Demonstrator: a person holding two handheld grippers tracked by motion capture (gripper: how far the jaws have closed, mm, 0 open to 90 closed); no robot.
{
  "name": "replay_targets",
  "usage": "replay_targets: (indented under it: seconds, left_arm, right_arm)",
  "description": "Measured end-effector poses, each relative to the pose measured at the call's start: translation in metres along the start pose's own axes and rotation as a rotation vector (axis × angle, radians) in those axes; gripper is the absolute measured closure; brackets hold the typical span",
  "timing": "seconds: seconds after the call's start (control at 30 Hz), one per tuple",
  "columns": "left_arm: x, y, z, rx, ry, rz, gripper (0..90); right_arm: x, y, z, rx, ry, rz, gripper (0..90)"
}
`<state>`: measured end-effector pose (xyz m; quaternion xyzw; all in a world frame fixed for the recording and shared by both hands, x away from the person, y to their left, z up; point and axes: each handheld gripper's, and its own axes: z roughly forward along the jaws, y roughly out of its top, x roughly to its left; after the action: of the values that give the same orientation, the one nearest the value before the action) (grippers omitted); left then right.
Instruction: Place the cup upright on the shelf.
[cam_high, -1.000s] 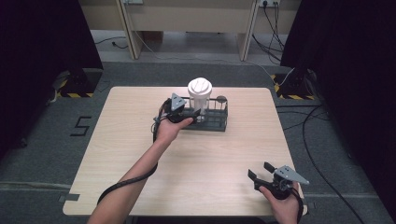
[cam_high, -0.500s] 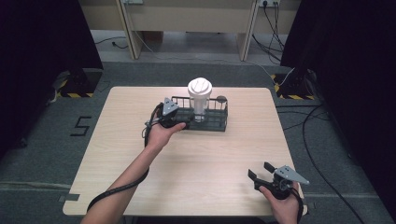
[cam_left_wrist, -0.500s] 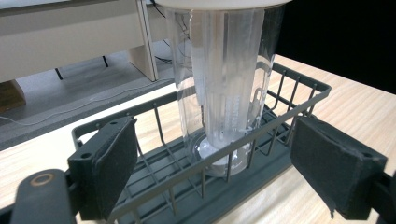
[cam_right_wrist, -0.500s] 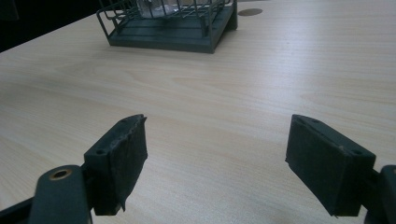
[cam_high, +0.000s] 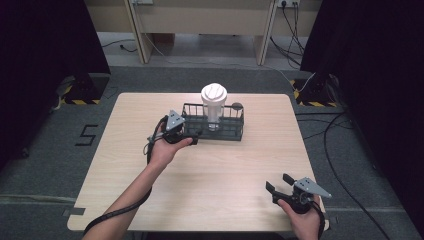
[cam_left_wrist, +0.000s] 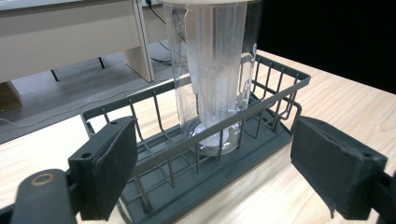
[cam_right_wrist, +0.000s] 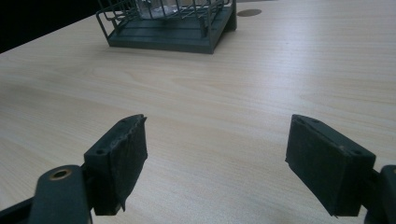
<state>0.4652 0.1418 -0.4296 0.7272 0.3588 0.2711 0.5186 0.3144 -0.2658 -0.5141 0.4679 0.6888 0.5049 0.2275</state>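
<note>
The left gripper (cam_high: 192, 138) sits at the near left end of the wire rack (cam_high: 214, 131), jaws spread wide and holding nothing. Look along those jaws in the left gripper view: the rack's corner (cam_left_wrist: 154, 154) lies right between them, and the clear lidded tumbler (cam_left_wrist: 212, 79) stands upright just beyond, inside the rack and a little toward the right-hand jaw. From above, the tumbler (cam_high: 214, 102) rises well over the rack's rim, white lid on top.

Over at the near right corner of the worktop (cam_high: 220, 175), the right gripper (cam_high: 281, 184) waits, jaws wide open as well, nothing between them but bare wood. Its own view puts the rack (cam_right_wrist: 173, 28) far ahead of the jaws, up and to the left.

Now the risks, as I judge them. That tumbler is tall and slim, so a jaw brushing it on the way in could tip it against the wires. If the left jaws close on the rack's rim at one end alone, the rack may swing or drag across the worktop instead of moving squarely. A thin wire is also a poor hold for flat pads, so a slip looks possible. A small dark disc (cam_high: 237, 106) lies beyond the rack's far right corner.
</note>
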Motion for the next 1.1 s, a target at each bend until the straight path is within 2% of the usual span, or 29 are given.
replay_targets:
  seconds: [0.47,0.9,1.1]
  left_arm:
    - [0.001,-0.006,-0.022,-0.017,-0.001,-0.003,14.5]
    - [0.004,-0.025,-0.050,-0.016,0.013,-0.002,14.6]
    - [0.003,-0.035,-0.060,-0.011,0.009,-0.014,14.7]
  right_arm:
    - [0.000,0.000,0.000,-0.001,-0.002,0.000,21.0]
    - [0.001,0.000,0.000,-0.001,-0.002,-0.002,21.0]
    - [0.001,0.000,0.000,-0.002,-0.005,-0.009,21.0]
